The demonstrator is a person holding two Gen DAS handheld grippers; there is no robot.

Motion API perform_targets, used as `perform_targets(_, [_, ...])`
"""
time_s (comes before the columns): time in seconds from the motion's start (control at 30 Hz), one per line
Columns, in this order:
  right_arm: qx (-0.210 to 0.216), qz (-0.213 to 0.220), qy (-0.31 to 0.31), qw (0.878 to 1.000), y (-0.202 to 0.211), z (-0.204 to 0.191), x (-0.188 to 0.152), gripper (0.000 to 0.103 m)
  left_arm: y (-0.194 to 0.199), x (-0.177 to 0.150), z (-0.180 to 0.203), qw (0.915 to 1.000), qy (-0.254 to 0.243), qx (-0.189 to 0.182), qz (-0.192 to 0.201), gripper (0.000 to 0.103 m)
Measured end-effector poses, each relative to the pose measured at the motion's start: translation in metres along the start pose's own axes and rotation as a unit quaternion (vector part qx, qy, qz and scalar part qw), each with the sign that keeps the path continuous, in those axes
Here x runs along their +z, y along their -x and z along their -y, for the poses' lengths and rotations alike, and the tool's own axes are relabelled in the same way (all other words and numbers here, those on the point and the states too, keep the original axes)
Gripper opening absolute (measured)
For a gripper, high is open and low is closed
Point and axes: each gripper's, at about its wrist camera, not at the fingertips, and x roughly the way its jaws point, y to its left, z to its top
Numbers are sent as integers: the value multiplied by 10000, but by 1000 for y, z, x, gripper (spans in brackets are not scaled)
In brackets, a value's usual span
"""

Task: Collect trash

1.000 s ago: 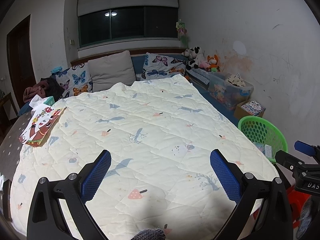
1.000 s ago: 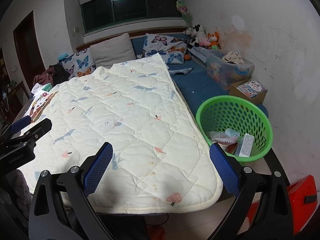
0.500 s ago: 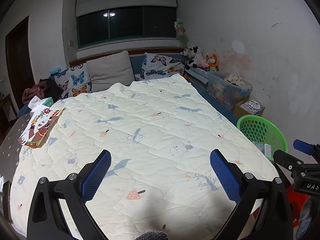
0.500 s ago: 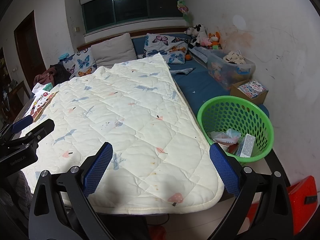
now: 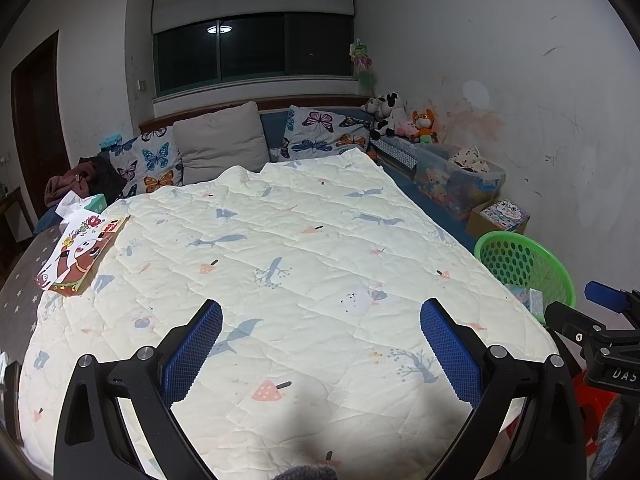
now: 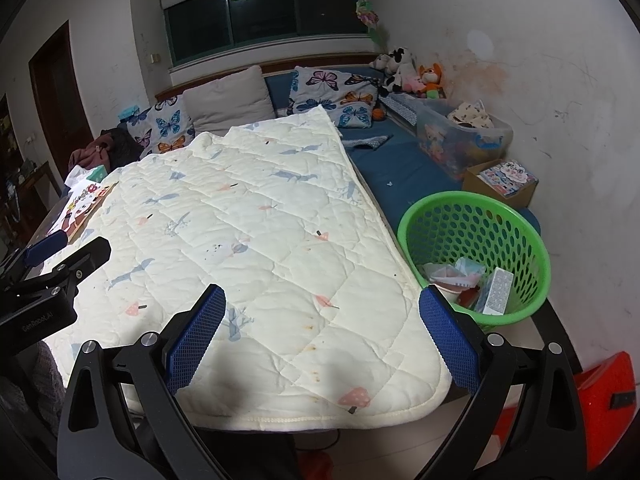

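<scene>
A green mesh basket [image 6: 472,216] stands at the bed's right edge and holds a white carton [image 6: 497,291] and crumpled wrappers [image 6: 452,272]; it also shows in the left wrist view [image 5: 520,248]. My left gripper [image 5: 320,336] is open and empty above the near end of the cream quilt [image 5: 280,264]. My right gripper [image 6: 322,328] is open and empty above the quilt's near right corner [image 6: 280,240], left of the basket. A flat colourful cartoon package [image 5: 78,254] lies on the quilt's far left edge.
Butterfly pillows [image 5: 320,136] and a grey pillow [image 5: 220,140] line the headboard. Stuffed toys [image 6: 408,72], a clear storage bin [image 6: 460,136] and a cardboard box [image 6: 504,180] stand along the right wall. A tissue box [image 5: 94,202] sits far left. A red object [image 6: 604,396] lies on the floor.
Both grippers have drifted slightly, with the views shifting a little. Both stay open and empty; nothing on the bed has moved.
</scene>
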Motion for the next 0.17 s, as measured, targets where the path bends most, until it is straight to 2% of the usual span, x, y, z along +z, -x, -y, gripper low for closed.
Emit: perform_targets(0.17, [2,-8,-9,10000,-2,1,0,97,-2,0,-1,10000,-15,0,-17,96])
